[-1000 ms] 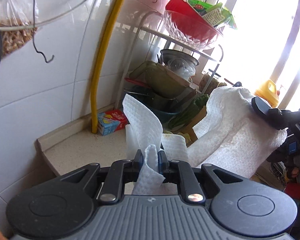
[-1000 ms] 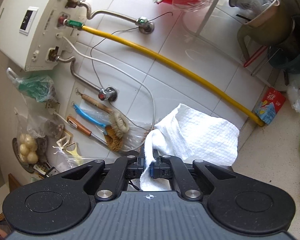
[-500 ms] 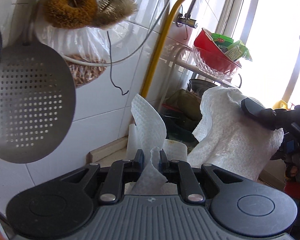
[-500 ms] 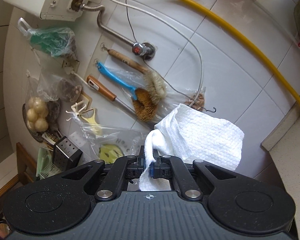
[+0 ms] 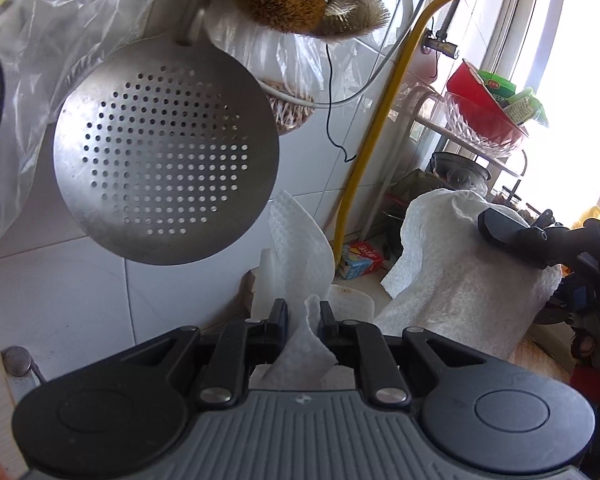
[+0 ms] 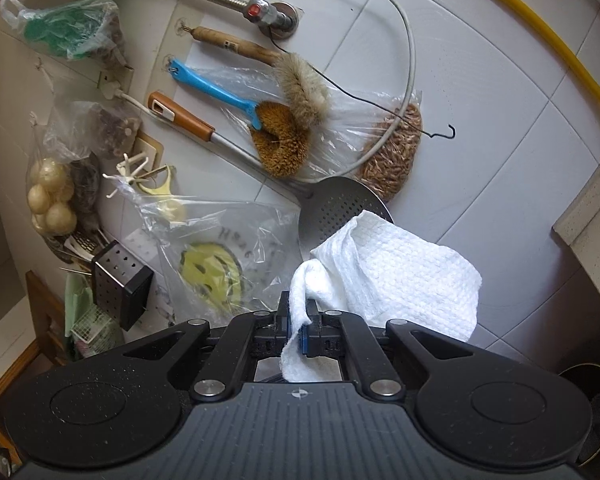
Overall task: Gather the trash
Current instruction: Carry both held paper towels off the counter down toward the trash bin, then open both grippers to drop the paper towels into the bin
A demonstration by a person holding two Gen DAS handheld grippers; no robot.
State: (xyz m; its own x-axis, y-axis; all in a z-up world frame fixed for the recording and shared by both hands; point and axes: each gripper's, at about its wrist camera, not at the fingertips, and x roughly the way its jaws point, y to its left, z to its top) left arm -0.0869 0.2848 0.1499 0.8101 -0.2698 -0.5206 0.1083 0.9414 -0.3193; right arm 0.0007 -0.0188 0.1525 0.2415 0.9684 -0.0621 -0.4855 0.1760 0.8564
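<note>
My left gripper (image 5: 303, 314) is shut on a white paper towel (image 5: 300, 236) that stands up between its fingers. My right gripper (image 6: 300, 326) is shut on a larger crumpled white paper towel (image 6: 396, 276) that hangs to the right of its fingers. In the left wrist view the right gripper (image 5: 540, 240) shows at the right with its towel (image 5: 452, 268) draped below it. Both grippers are held in the air beside the tiled wall, left of the counter corner.
A perforated metal skimmer (image 5: 164, 160) hangs close on the wall, with brushes (image 6: 284, 136) and plastic bags (image 6: 216, 260) around it. A yellow hose (image 5: 380, 140) runs down to the counter (image 5: 364, 292). A rack with bowls (image 5: 484, 120) stands far right. A dark bin rim (image 6: 592, 400) shows low right.
Both grippers have moved left and away from the counter with their towels. The skimmer and hanging brushes have come closer; the rack and the counter have slid off to the right.
</note>
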